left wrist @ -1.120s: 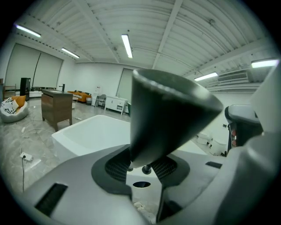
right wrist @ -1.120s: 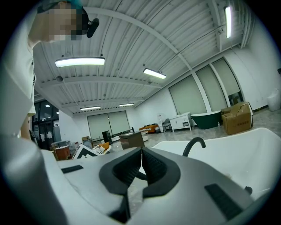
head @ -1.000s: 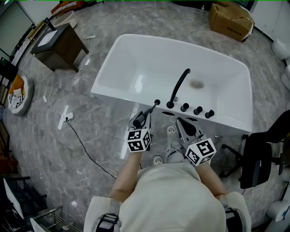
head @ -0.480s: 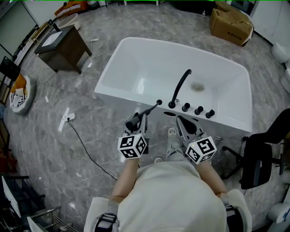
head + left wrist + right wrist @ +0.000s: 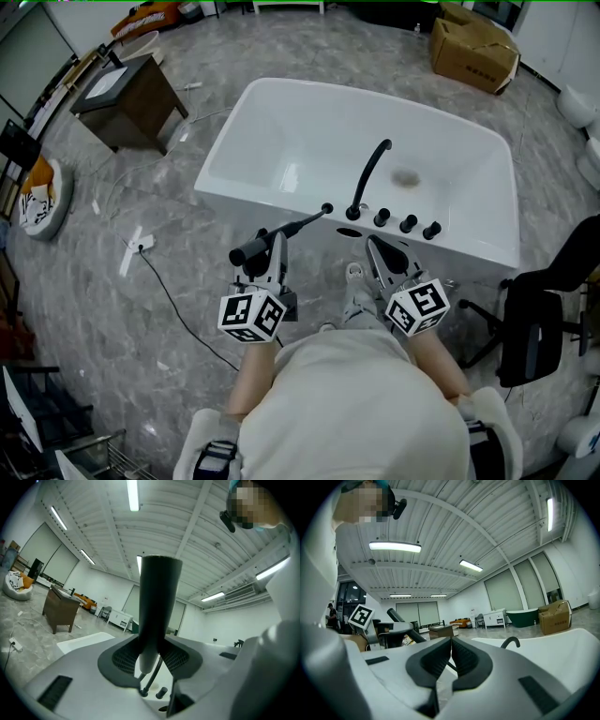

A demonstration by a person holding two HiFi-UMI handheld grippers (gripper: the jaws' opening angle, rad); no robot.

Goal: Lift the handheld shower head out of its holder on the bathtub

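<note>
You're working in a big open hall set up as a test space, not a home bathroom. At the centre of the head view a white bathtub [image 5: 281, 131] stands free on a grey marbled floor [image 5: 103, 319]. A cardboard box [image 5: 473, 45] sits upper right, a dark wooden cabinet [image 5: 127, 98] upper left and a power strip [image 5: 139, 246] at left. The gripper views show a ribbed ceiling [image 5: 164, 522] with strip lights [image 5: 394, 546] and a green tub [image 5: 522, 617] in the distance.
</note>
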